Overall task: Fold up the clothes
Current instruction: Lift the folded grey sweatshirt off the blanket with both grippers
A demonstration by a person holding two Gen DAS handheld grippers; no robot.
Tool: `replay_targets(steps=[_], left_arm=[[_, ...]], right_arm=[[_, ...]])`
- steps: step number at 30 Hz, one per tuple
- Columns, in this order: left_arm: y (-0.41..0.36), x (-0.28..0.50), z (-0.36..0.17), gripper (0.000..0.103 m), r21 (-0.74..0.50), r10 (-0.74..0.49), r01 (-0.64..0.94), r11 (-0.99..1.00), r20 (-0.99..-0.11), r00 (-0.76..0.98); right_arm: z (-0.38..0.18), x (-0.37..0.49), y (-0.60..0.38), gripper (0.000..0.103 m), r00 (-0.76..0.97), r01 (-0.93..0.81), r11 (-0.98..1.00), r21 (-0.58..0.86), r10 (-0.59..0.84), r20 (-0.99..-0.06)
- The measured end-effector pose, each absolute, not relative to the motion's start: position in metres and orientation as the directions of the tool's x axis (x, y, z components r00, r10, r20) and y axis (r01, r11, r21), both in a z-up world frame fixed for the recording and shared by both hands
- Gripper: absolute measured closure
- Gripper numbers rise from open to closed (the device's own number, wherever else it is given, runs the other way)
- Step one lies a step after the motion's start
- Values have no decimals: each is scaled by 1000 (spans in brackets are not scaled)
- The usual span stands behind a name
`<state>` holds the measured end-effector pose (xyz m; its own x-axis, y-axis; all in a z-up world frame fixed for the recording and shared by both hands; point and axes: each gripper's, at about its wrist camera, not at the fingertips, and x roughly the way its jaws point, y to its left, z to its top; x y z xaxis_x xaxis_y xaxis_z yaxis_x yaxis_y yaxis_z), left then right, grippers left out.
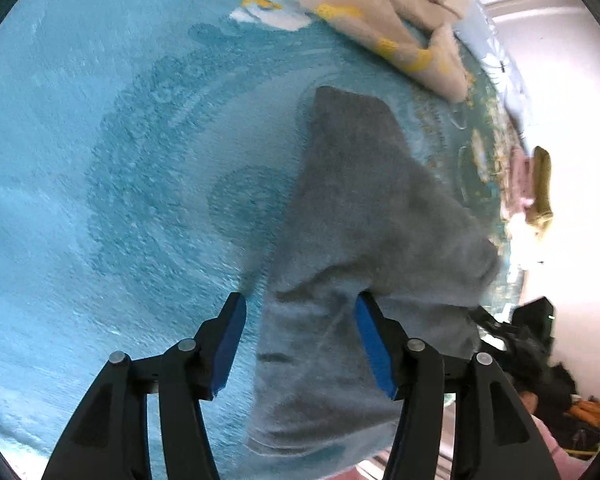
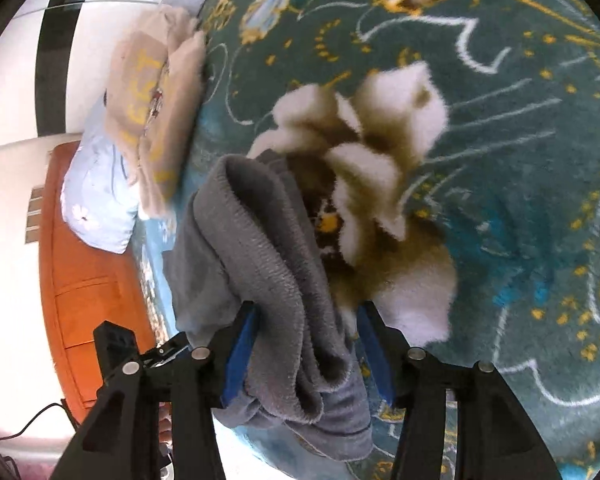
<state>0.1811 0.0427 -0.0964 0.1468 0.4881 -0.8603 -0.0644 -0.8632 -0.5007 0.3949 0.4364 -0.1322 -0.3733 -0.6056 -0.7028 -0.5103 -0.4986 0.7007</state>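
The gray cloth [image 1: 364, 208] lies in a soft, bunched heap on the blue-green rug [image 1: 100, 160]. In the left wrist view 1 end of the gray cloth stretches away from the camera, and the near end hangs down between the 2 blue pads of the left gripper [image 1: 300, 320]. The jaws of the left gripper stand wide apart. The cloth touches the right pad, but the left pad is clear of it, so the jaws do not pinch it.

In the right wrist view the gray cloth [image 2: 260, 248] is rolled into thick folds. The folds pass between the blue pads of the right gripper [image 2: 306, 334]. Those jaws also stand apart. The cloth fills the gap between them, and I cannot tell if they squeeze it.

Past the gray cloth, near the edge of the rug, lies a beige top [image 1: 400, 20] with yellow letters. The beige top [image 2: 152, 92] rests partly on a pale blue cloth [image 2: 96, 196]. Beside the pale blue cloth stands an orange cabinet [image 2: 80, 280]. Just next to the gray cloth, the rug [image 2: 520, 220] shows a big white and brown flower [image 2: 380, 160].
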Motion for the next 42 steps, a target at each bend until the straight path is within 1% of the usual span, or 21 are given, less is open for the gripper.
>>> replay_targets(steps=[3, 5, 8, 10, 16, 18, 19, 21, 23, 24, 30, 32, 38, 42], left_arm=[[48, 180, -99, 45, -510, 492, -89, -855, -854, 171], [51, 177, -98, 45, -509, 489, -106, -854, -855, 171], [52, 164, -101, 45, -519, 501, -88, -850, -849, 171], [57, 156, -104, 45, -524, 506, -79, -848, -845, 172], [58, 152, -100, 46, -514, 494, -74, -855, -849, 187], [66, 145, -100, 61, -505, 483, -78, -860, -853, 196], [69, 144, -98, 63, -492, 471, -79, -867, -861, 193], [73, 145, -93, 79, -462, 443, -81, -883, -878, 183], [77, 145, -84, 87, -432, 414, -81, -898, -894, 172], [79, 144, -80, 88, -422, 405, -81, -903, -899, 168], [97, 146, -38, 90, -361, 347, -110, -926, -929, 126], [105, 156, -14, 90, -347, 336, -117, -931, -936, 107], [116, 175, 48, 91, -366, 366, -74, -928, -931, 11], [139, 183, 77, 91, -397, 400, -49, -916, -915, -60]], right_arm=[[-137, 393, 435, 47, -375, -505, -498, 705, -609, -699], [-139, 392, 434, 49, -377, -504, -495, 708, -611, -696], [-142, 392, 433, 50, -383, -516, -482, 708, -609, -694], [-140, 393, 434, 55, -388, -528, -469, 708, -609, -692], [-139, 395, 429, 61, -406, -569, -433, 699, -592, -696], [-138, 395, 427, 65, -411, -582, -421, 695, -586, -699], [-136, 395, 426, 68, -411, -587, -417, 694, -584, -700], [-131, 392, 422, 72, -407, -593, -425, 684, -575, -710], [-123, 389, 417, 74, -403, -596, -434, 675, -566, -719], [-119, 389, 417, 75, -405, -598, -430, 677, -566, -718], [-85, 392, 419, 77, -417, -581, -423, 695, -579, -701], [-69, 394, 424, 77, -412, -568, -435, 699, -585, -699], [-21, 393, 465, 78, -405, -503, -479, 719, -604, -686], [27, 375, 489, 78, -440, -423, -533, 732, -586, -681]])
